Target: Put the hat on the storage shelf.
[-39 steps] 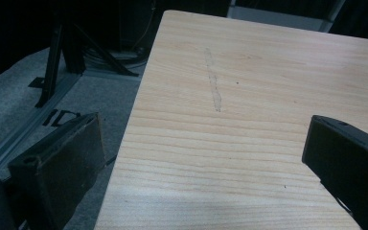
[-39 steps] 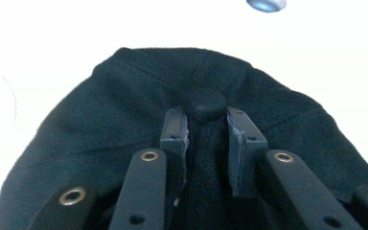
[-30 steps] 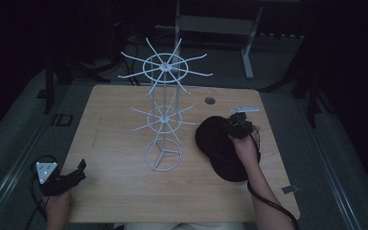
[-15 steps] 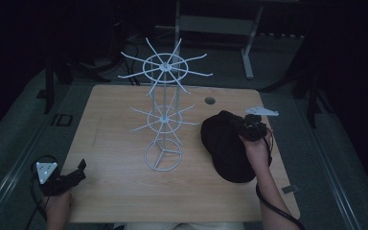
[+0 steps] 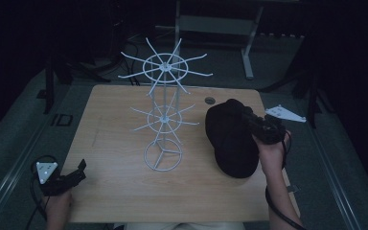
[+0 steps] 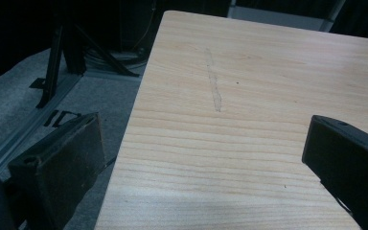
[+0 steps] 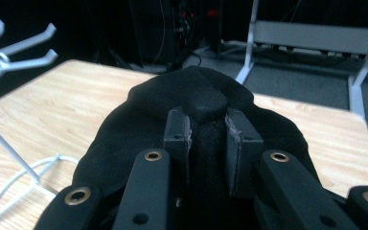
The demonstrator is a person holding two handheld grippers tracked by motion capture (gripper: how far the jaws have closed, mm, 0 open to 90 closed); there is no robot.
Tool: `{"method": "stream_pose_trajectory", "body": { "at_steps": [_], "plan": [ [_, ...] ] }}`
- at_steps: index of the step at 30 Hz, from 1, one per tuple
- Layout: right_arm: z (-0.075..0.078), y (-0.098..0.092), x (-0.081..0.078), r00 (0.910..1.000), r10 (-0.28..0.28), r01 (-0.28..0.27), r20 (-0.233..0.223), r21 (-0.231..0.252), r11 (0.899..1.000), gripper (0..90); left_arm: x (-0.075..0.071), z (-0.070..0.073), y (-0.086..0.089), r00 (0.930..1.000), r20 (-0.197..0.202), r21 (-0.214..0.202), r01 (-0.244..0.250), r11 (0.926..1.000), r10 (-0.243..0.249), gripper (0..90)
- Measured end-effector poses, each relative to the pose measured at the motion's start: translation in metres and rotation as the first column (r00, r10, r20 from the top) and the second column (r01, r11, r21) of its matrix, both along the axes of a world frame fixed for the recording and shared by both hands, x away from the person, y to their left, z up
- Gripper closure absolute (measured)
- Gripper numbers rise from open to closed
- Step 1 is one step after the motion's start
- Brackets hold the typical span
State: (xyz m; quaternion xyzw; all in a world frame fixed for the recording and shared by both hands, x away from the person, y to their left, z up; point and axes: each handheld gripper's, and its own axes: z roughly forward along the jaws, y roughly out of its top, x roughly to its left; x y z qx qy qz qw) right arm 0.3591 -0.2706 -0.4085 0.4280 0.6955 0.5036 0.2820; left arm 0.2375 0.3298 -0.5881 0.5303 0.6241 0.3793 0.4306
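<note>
A dim lab or test room is suggested: a bare wooden table [image 5: 124, 120] is set on grey carpet [image 5: 24, 129], dark stands and cabling [image 5: 134, 48] are seen behind it, and a metal frame [image 5: 230, 24] is placed at the back.

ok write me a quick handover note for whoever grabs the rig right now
Right tool: shut on a fold of the black cap, which lies on the table to the right of the white wire rack.
Left tool: open, holding nothing, at the table's near left corner.
Done: cap gripped. It is not on any rack arm yet.
Left: probably lift the cap and hang it on one of the rack's arms; the left tool is free to steady the rack's ring base if it tips.
</note>
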Motion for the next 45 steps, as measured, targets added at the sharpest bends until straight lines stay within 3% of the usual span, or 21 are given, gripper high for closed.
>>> {"method": "stream_pose_trajectory", "body": {
  "at_steps": [4,13,15,17,18,19,23,32,34,36,41,45],
  "plan": [
    [0.015,-0.004,-0.013,0.9990,0.013,-0.014,0.043,0.030,0.999,74.0,0.000,0.000,0.000,1.0000,0.000,-0.001,-0.002,1.0000,0.002,1.5],
    [0.048,-0.009,-0.037,0.9918,0.011,-0.017,0.127,0.047,0.999,74.1,0.000,0.000,0.000,1.0000,-0.001,0.001,-0.002,1.0000,0.002,1.4],
    [0.061,-0.012,-0.048,0.9857,0.015,-0.026,0.168,0.058,0.998,74.1,0.000,0.000,0.000,1.0000,-0.001,0.002,-0.003,1.0000,0.003,1.4],
    [0.065,-0.012,-0.051,0.9839,0.019,-0.031,0.178,0.064,0.997,74.0,0.000,0.000,0.000,1.0000,-0.003,0.003,-0.003,1.0000,0.003,1.4],
    [0.075,-0.014,-0.059,0.9779,0.017,-0.034,0.209,0.078,0.996,74.0,0.000,0.000,0.000,1.0000,-0.001,0.003,-0.003,1.0000,0.003,1.5],
    [0.075,-0.014,-0.059,0.9779,0.017,-0.034,0.209,0.078,0.996,74.0,0.000,0.000,0.000,1.0000,-0.002,0.002,-0.004,1.0000,0.004,1.5],
    [0.101,-0.015,-0.073,0.9609,0.017,-0.042,0.277,0.084,0.996,74.0,0.000,0.000,0.000,1.0000,-0.003,0.004,-0.003,1.0000,0.003,1.4],
    [0.160,-0.006,-0.099,0.9090,0.037,-0.082,0.415,0.091,0.992,74.0,0.000,0.000,-0.001,1.0000,-0.003,0.005,-0.003,1.0000,0.003,1.4],
    [0.165,-0.004,-0.101,0.9043,0.043,-0.090,0.425,0.090,0.992,74.0,0.000,0.000,-0.001,1.0000,-0.002,0.005,-0.003,1.0000,0.003,1.4],
    [0.177,0.002,-0.105,0.8928,0.060,-0.110,0.446,0.087,0.990,74.0,0.000,0.000,-0.001,1.0000,-0.003,0.005,-0.003,1.0000,0.003,1.5],
    [0.189,0.011,-0.109,0.8816,0.090,-0.145,0.463,0.084,0.986,74.0,0.000,0.000,-0.001,1.0000,-0.004,0.006,-0.003,1.0000,0.003,1.5],
    [0.195,0.025,-0.113,0.8710,0.145,-0.209,0.469,0.087,0.974,74.0,0.000,0.000,-0.001,1.0000,-0.003,0.006,-0.003,1.0000,0.003,1.5]
  ]
}}
